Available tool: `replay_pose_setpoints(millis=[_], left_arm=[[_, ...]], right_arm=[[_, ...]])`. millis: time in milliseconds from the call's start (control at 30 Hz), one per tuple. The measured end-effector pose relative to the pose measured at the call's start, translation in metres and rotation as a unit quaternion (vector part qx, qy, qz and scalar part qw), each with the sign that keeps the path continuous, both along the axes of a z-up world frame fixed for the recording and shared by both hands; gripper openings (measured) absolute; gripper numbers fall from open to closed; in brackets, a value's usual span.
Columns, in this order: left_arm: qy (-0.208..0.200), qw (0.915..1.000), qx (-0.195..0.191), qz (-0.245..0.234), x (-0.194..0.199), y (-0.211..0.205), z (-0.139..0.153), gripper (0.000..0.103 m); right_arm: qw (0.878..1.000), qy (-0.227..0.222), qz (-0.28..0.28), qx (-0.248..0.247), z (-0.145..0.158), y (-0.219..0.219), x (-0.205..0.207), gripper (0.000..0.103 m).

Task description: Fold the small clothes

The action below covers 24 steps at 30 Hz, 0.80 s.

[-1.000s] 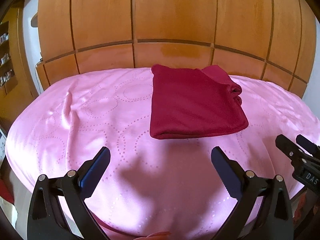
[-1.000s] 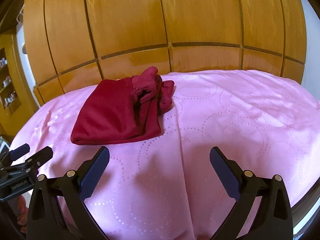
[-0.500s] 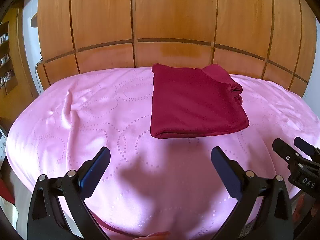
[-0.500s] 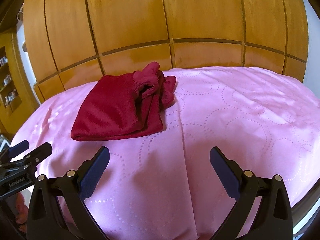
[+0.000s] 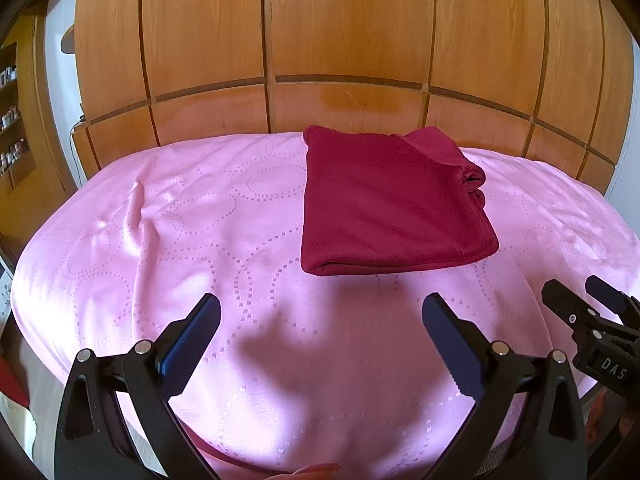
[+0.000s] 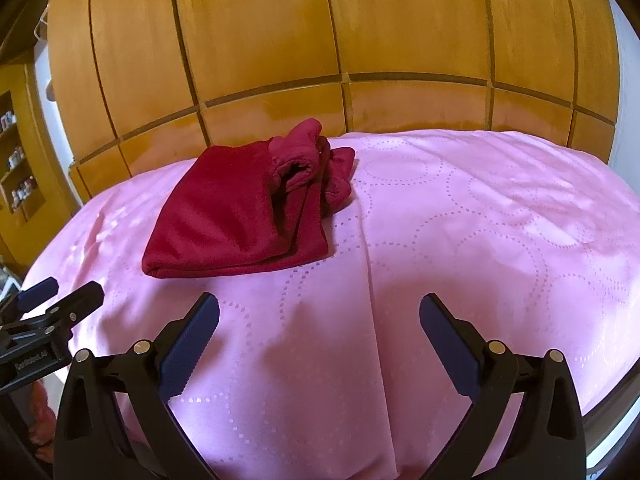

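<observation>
A dark red garment [image 5: 384,204] lies folded into a flat rectangle on the pink bedspread [image 5: 224,240], toward the far side near the wooden wall. In the right wrist view the same garment [image 6: 244,208] shows bunched cuffs at its far right end. My left gripper [image 5: 320,320] hovers open over the near part of the bed, well short of the garment, holding nothing. My right gripper [image 6: 318,320] is also open and empty, with the garment ahead to its left. The right gripper [image 5: 588,312] shows at the right edge of the left wrist view, and the left gripper [image 6: 56,296] at the left edge of the right wrist view.
A wooden panelled wall [image 5: 344,40] rises behind the bed. Shelves with small items [image 5: 10,128] stand at the far left. The pink spread has a wrinkle [image 5: 138,208] on its left part. Bed edges drop off on the near side and right.
Both grippers have pulled back slightly from the garment and stayed open. The garment has not moved.
</observation>
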<state>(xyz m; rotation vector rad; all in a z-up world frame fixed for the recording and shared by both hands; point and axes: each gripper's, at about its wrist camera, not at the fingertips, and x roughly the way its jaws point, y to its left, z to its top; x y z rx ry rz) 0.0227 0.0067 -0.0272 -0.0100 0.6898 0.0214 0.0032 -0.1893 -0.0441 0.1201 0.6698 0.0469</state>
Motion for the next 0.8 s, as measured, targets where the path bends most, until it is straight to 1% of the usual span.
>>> replay_pose_setpoints(millis=[800], left_arm=[[0.001,1.0,0.007,-0.004,-0.0004,0.0003,-0.0028,0.101]], right_arm=[[1.0,0.003,0.003,0.0,-0.0024,-0.0013,0.0012,0.099]])
